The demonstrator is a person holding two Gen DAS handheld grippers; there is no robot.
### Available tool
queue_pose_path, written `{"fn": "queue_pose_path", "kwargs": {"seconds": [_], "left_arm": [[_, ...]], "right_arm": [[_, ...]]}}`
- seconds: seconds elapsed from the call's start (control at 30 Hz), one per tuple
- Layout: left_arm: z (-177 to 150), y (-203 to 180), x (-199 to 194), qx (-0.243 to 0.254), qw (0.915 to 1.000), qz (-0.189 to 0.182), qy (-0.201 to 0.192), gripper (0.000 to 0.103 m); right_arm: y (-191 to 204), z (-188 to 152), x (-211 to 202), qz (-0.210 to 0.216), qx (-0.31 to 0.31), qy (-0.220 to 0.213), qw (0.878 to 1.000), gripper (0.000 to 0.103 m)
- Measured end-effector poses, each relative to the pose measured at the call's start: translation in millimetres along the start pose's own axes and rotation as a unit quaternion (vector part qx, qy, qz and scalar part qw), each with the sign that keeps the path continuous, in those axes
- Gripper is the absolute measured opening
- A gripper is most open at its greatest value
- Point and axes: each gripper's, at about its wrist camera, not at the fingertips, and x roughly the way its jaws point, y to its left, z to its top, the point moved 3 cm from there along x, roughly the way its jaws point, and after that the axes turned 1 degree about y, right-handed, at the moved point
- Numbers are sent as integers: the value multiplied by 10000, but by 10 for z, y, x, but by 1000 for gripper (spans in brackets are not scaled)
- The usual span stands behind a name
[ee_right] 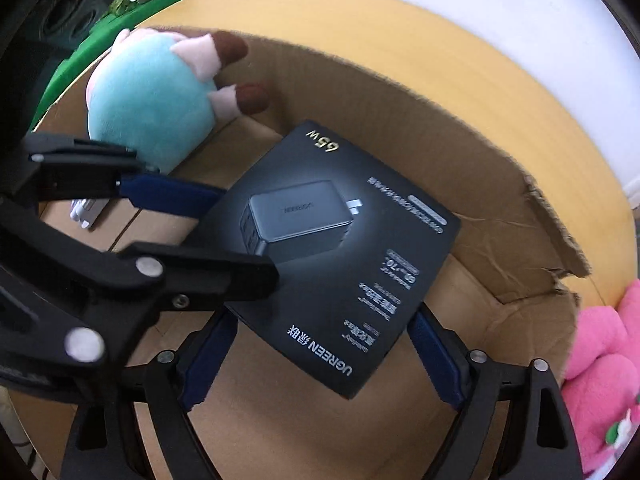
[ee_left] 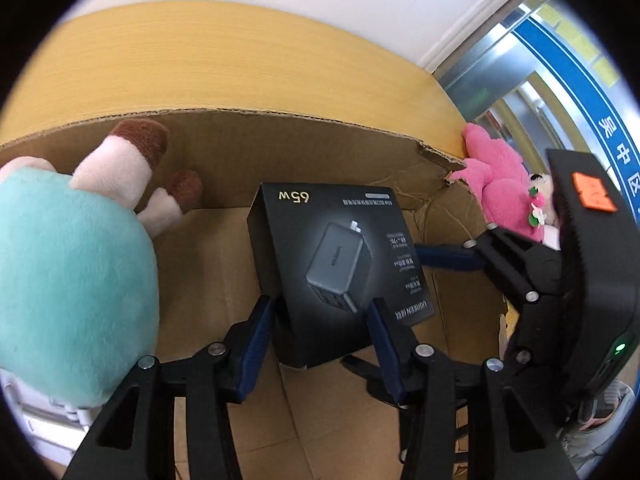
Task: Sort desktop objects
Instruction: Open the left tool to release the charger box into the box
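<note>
A black charger box marked 65W is held over the open cardboard box. My left gripper is shut on the charger box's near end, a blue pad on each side. In the right wrist view my right gripper also straddles the charger box, its pads against both sides. The left gripper enters that view from the left and clamps the box. A teal plush with pink legs lies inside the cardboard box at the left.
A pink plush lies outside the cardboard box at the right, also in the right wrist view. The yellow table runs behind the box. A white item lies inside the box near the teal plush. The box's right wall is torn.
</note>
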Motion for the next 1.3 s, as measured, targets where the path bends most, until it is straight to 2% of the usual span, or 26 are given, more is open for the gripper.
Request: {"fn": "queue_pose_path", "kwargs": {"seconds": [0.07,0.17,0.23,0.3,0.33,0.37,0.4,0.43,0.47,0.57,0.67,0.77,0.87,0.9,1.0,1.2,1.3], "left_arm": [[-30,-47,-131,144,9998,72,-115,47],[-93,-161,-467,440,9970,304,-555,47],[-185,-248,-756,667,9922,436,-959,49],[-385,-371,-1141,940,9824,622,-1490,49],[-446,-402,-1260,1016,9787,707,-1636,52],[-584,-453,-1439,1116,9727,867,-1839,63],[-690,-480,-1575,1183,9676,990,-1998,70],[-865,-521,-1763,1253,9586,1167,-2277,79],[-1019,-541,-1906,1291,9510,1262,-2509,80],[-1400,-594,-2204,1341,9376,1452,-2862,80],[-1627,-699,-2275,1221,9284,1702,-3070,80],[-1924,-662,-2372,946,9275,1805,-3133,80],[-2243,-595,-2529,687,9170,1874,-3455,80],[-2314,-582,-2555,656,9160,1874,-3487,80],[-2510,-545,-2561,638,9211,1763,-3412,80],[-2763,-537,-2488,707,9151,1903,-3483,80],[-2815,-557,-2415,782,9154,1939,-3441,80]], "right_arm": [[-12,-35,-96,-104,67,-30,9999,98],[-6,-167,-340,-256,235,-191,9992,99],[31,-289,-566,-318,394,-462,9976,99],[140,-477,-889,-322,545,-909,9938,102],[202,-577,-1032,-324,599,-1121,9914,102],[287,-693,-1186,-316,651,-1345,9883,103],[399,-786,-1331,-320,702,-1571,9846,103],[512,-874,-1478,-374,772,-1781,9803,103],[581,-902,-1580,-420,829,-1936,9767,103],[1010,-1143,-1889,-456,974,-2474,9629,103],[1498,-1346,-2078,-577,963,-2743,9551,103],[1838,-1540,-2147,-825,870,-2832,9515,103],[2088,-1744,-2167,-876,836,-2846,9510,103],[2123,-1770,-2131,-899,865,-2873,9497,103],[2314,-1927,-2114,-1148,962,-3047,9406,103],[2454,-2068,-2137,-1170,1123,-3237,9322,103],[2480,-2125,-2124,-1374,1191,-3343,9247,103]]}}
